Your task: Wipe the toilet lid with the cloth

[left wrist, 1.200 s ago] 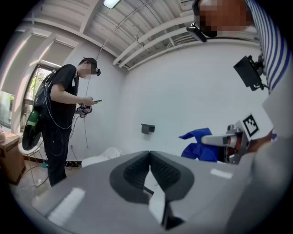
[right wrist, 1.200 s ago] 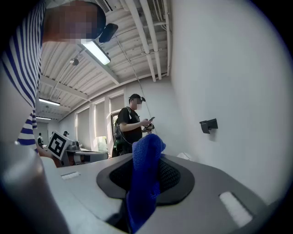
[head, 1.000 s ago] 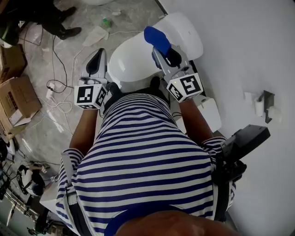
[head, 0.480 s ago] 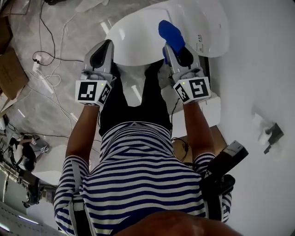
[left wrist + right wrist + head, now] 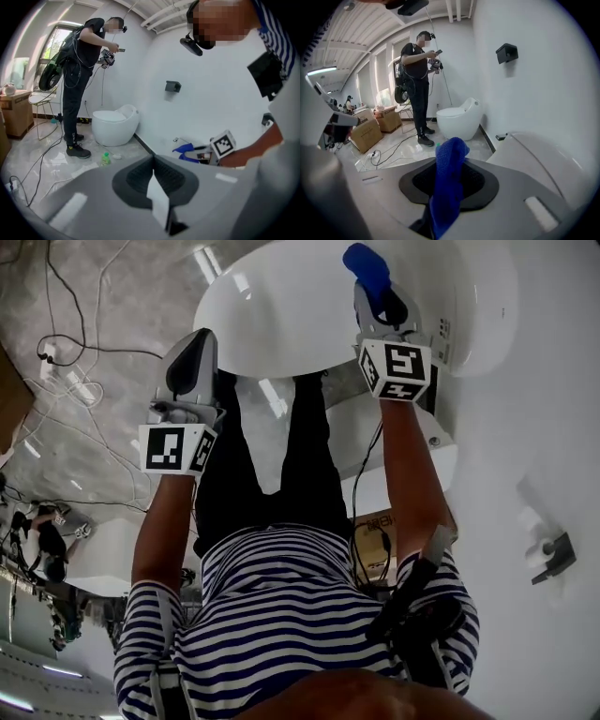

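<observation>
The white toilet lid (image 5: 291, 315) lies shut at the top of the head view. My right gripper (image 5: 375, 292) hangs over the lid's right side, shut on a blue cloth (image 5: 366, 266) that sticks out past its tips. In the right gripper view the cloth (image 5: 449, 187) droops between the shut jaws, with the lid (image 5: 534, 159) to the right. My left gripper (image 5: 195, 341) is at the lid's left edge, above the floor. Its jaws (image 5: 153, 165) meet with nothing between them. From there I see the right gripper (image 5: 206, 152) and its cloth (image 5: 185, 150).
The wearer's dark-trousered legs (image 5: 262, 456) stand in front of the bowl. Cables (image 5: 84, 343) trail over the floor on the left. A wall fitting (image 5: 553, 554) is at the right. Across the room are a second toilet (image 5: 457, 119), a standing person (image 5: 417, 79) and cardboard boxes (image 5: 365, 129).
Both grippers have moved forward toward the toilet. The right one has carried the cloth further over the lid, toward its back. The head view has tilted forward too.
</observation>
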A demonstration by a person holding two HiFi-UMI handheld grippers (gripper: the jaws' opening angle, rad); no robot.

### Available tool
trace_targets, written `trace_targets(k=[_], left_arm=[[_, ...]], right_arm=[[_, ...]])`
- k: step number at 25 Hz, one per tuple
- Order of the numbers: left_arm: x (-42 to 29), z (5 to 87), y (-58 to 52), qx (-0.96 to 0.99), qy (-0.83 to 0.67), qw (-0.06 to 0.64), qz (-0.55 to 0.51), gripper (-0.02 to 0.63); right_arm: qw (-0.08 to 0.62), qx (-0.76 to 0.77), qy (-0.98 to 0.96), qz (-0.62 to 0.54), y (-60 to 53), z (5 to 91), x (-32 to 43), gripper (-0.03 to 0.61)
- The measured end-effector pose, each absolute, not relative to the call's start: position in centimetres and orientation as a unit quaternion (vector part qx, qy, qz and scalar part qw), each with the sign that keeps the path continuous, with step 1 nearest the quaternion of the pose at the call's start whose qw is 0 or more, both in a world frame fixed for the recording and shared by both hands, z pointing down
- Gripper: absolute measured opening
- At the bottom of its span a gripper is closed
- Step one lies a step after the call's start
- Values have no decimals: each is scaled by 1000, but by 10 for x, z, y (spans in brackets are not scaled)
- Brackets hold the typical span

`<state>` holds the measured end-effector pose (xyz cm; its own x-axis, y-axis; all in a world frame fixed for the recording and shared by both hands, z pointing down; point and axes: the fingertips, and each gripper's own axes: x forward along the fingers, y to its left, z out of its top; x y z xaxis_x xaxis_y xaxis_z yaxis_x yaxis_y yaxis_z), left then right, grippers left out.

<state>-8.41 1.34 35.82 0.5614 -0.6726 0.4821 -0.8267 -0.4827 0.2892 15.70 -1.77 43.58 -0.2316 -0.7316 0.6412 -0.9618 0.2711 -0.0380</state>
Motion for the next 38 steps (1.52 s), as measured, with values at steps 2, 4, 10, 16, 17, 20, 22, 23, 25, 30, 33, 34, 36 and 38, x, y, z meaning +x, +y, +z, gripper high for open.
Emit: trace_targets(k=[2,4,10,16,17,20,22,23,25,30,33,34,36,38], left_arm=[[-88,367,11,847,-442,254,154,2],[-92,375,8,845,-443,256,152,2],[-99,394,1,844,-445,261,146,2],[-110,398,1,841,-450,265,143,2],[-112,399,1,840,-451,265,142,2],[-115,398,2,840,-453,262,143,2],[-117,397,2,840,-453,262,142,2],[-118,397,3,840,-454,262,141,2],[-121,396,4,840,-455,262,141,2],[-135,396,7,837,-459,263,140,2],[-146,395,9,835,-463,263,138,2],[-149,395,9,834,-465,264,137,2],[-158,394,11,832,-468,264,135,2],[-165,394,12,830,-472,265,134,2]], right_arm=[[276,553,-752,228,-28,466,159,103],[285,546,-751,238,-34,491,161,103],[308,548,-734,257,-44,540,165,103],[323,538,-731,267,-46,561,154,104],[323,537,-732,267,-47,562,152,104],[321,531,-737,268,-49,561,144,104],[320,526,-741,267,-50,561,136,104],[319,523,-744,267,-50,561,132,104],[320,517,-749,265,-50,560,122,104],[323,500,-760,261,-50,560,92,104],[324,491,-765,261,-49,561,72,104],[325,488,-767,262,-49,561,64,104],[325,478,-772,263,-47,561,47,104],[327,466,-779,263,-43,562,28,104]])
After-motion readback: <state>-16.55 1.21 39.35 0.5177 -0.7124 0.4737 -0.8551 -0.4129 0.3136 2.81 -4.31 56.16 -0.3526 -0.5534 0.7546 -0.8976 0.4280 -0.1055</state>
